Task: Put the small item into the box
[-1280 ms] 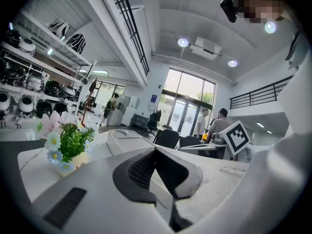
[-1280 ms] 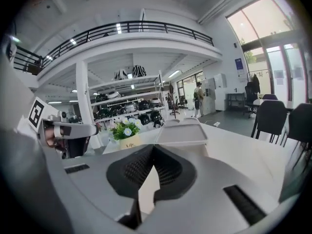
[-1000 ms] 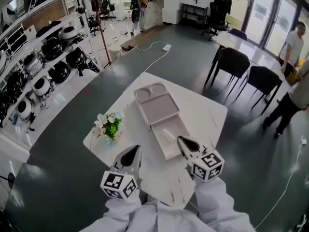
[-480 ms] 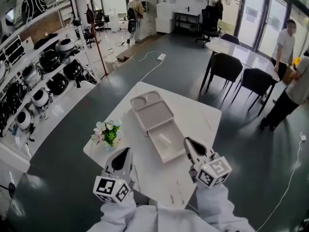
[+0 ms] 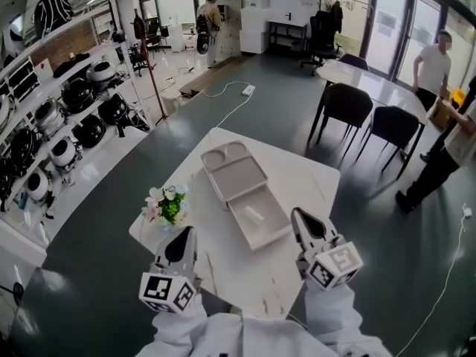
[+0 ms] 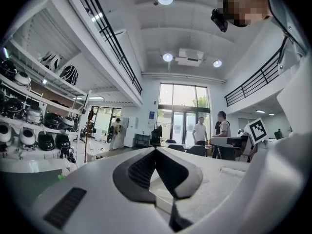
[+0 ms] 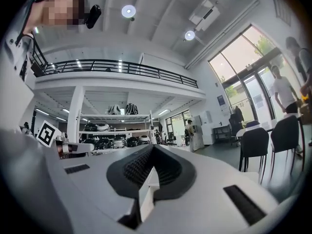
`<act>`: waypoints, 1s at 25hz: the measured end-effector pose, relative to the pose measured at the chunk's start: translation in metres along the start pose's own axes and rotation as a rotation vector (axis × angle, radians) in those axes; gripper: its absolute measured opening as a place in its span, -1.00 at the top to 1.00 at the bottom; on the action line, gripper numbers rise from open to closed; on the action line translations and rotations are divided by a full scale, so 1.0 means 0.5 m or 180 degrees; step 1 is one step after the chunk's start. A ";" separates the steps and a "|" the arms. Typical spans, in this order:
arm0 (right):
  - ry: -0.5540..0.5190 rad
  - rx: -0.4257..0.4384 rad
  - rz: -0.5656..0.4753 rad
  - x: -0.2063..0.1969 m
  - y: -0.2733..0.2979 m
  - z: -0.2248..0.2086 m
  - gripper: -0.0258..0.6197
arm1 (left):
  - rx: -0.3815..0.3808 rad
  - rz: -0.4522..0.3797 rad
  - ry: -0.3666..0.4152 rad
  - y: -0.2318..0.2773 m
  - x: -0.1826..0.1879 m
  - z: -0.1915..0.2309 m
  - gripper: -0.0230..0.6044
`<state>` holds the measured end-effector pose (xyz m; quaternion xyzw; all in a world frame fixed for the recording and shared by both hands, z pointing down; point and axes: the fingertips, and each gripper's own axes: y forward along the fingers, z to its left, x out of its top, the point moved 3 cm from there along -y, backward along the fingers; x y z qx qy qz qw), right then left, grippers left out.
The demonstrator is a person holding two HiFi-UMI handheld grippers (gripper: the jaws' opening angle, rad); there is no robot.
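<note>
Grippers: my left gripper (image 5: 181,245) and right gripper (image 5: 306,227) are both pinched together, empty.
Item: the small item (image 5: 253,214) lies in the box (image 5: 266,232), ahead between them.
Progress: I judge placing done; the lid (image 5: 233,171) beyond lies open.

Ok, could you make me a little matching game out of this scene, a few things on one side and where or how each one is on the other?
Things:
1. small white item
2. green and white bunch of flowers
3. left gripper
4. black chairs

Places or states:
A. near the white table's left edge
B. jaws together, nothing between them
C. inside the open pale grey box
D. on the dark floor beyond the table

Pairs: 1-C, 2-A, 3-B, 4-D.
</note>
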<state>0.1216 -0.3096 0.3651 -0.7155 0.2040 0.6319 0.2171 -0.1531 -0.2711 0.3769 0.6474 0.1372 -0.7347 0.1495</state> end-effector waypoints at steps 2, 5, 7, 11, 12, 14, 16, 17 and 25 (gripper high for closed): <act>0.0012 -0.0037 0.0010 -0.006 -0.005 -0.003 0.94 | 0.0012 0.0010 -0.0016 -0.001 0.000 0.000 0.93; 0.0047 -0.0083 0.0018 -0.013 -0.011 -0.007 0.94 | 0.0026 0.0013 -0.0015 -0.004 0.000 0.002 0.93; 0.0038 -0.0101 0.0014 -0.012 -0.013 -0.010 0.94 | 0.0041 0.0008 0.0023 -0.006 0.001 0.003 0.93; -0.0001 -0.0104 0.0017 -0.016 -0.011 -0.008 0.94 | 0.0077 0.0004 0.0081 -0.011 0.000 0.008 0.93; -0.0004 -0.0106 0.0019 -0.017 -0.011 -0.008 0.94 | 0.0082 0.0002 0.0085 -0.012 0.001 0.009 0.93; -0.0005 -0.0112 0.0021 -0.016 -0.011 -0.007 0.94 | 0.0091 -0.0002 0.0089 -0.015 0.004 0.010 0.93; -0.0007 -0.0112 0.0022 -0.014 -0.011 -0.006 0.94 | 0.0101 -0.0005 0.0087 -0.017 0.006 0.012 0.93; -0.0011 -0.0114 0.0023 -0.013 -0.011 -0.007 0.94 | 0.0107 -0.0006 0.0085 -0.017 0.007 0.012 0.93; -0.0071 -0.0113 0.0019 -0.014 -0.008 -0.010 0.94 | 0.0149 -0.0015 0.0092 -0.017 0.008 0.015 0.93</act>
